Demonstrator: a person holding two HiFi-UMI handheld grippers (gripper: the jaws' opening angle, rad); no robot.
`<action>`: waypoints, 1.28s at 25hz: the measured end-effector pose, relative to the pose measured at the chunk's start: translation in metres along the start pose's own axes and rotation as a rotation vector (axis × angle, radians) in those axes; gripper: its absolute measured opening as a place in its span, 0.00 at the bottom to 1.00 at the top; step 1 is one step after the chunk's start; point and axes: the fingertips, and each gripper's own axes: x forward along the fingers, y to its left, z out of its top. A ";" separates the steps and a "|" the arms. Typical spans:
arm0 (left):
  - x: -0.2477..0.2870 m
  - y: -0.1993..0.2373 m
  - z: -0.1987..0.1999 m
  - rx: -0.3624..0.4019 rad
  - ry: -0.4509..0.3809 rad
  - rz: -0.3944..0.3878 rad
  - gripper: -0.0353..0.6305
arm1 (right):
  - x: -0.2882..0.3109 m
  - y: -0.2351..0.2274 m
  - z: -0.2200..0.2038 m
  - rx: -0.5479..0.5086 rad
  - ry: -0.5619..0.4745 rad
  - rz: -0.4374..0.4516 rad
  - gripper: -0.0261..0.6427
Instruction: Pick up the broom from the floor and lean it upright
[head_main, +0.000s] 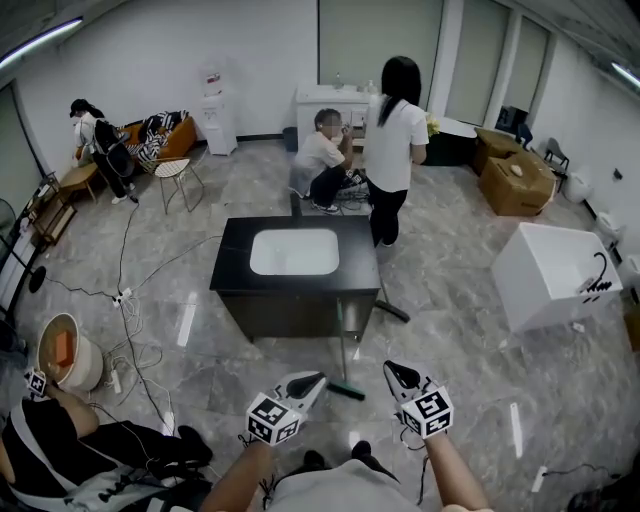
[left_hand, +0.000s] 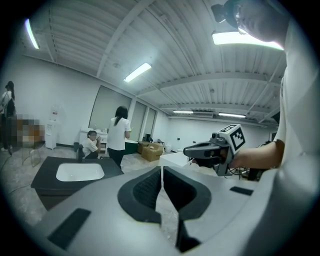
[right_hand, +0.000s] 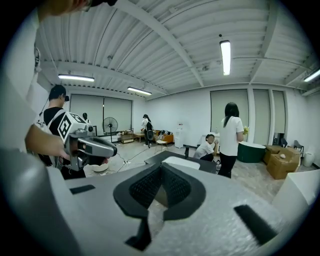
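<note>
At twelve o'clock I see a black cabinet (head_main: 235, 285) with a white basin (head_main: 294, 251), standing on a grey marbled floor (head_main: 450, 330). Near six o'clock my left gripper (head_main: 318, 379) and right gripper (head_main: 392, 370) are pale grey with black pads (left_hand: 145, 191) and black-and-white square-patterned cubes (head_main: 272, 418). At three o'clock sits a white box (head_main: 545, 275).

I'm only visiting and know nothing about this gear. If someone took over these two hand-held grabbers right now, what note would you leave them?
Left gripper: jaws together, empty.
Right gripper: jaws together, empty.
Both are held side by side in front of the person, pointing toward the black sink cabinet.
Broom: stands nearly upright against the cabinet's front, green head on the floor; neither gripper touches it.
Done: the broom looks picked up and leaned.
Left: probably just a check that it stays put.
</note>
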 end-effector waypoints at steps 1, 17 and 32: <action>0.000 0.000 0.000 0.002 0.001 -0.003 0.07 | -0.001 0.001 0.001 -0.002 -0.006 0.000 0.04; 0.005 -0.024 0.034 0.013 -0.052 0.078 0.07 | -0.030 -0.023 0.024 -0.016 -0.071 0.061 0.04; 0.031 -0.036 0.026 0.002 -0.053 0.082 0.07 | -0.039 -0.040 0.011 0.000 -0.076 0.077 0.04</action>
